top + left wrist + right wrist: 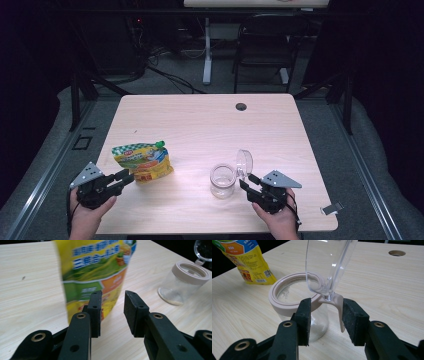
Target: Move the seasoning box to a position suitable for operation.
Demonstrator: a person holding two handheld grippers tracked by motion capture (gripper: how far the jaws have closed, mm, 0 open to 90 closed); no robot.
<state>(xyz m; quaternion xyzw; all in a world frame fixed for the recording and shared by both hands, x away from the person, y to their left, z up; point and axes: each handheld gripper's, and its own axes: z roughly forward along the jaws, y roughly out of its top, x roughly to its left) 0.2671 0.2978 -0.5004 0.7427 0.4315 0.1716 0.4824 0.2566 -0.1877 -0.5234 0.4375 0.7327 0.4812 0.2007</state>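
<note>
High view, lower half of the frame: wooden table (200, 120) carrying a yellow-green pouch (142, 161) at lower left and a clear jar (222, 180) at lower centre, well apart from each other. Pouch lying flat, green spout toward upper right. Jar upright, beige collar on top, clear hinged lid (244, 163) flipped up on the right side.

Left gripper (126, 177) at lower left, held in a hand (86, 216) coming up from the bottom edge, jaws aimed right at the pouch's near corner. Left gripper view: left gripper (113, 306) with jaws apart, nothing between the pads; pouch (95, 272) just beyond, blurred, upper centre, left jaw overlapping its lower edge in the frame, contact impossible to judge. Jar (183, 282) off at the right edge.

Right gripper (245, 181) at lower right, in the other hand (277, 220), tips just beside the jar. Right gripper view: right gripper (325, 308) with jaws parted, straddling the beige hinge tab (337, 305) below the raised lid (328, 265). Left jaw against or just short of the collar, right jaw close beside the tab, a sliver of gap seeming to show; no clear squeeze. Jar (294, 297) centre frame, open-mouthed, a few pale crumbs on the bottom. Pouch (247, 262) at upper left. Round grommet hole (397, 253) at upper right of the tabletop.
</note>
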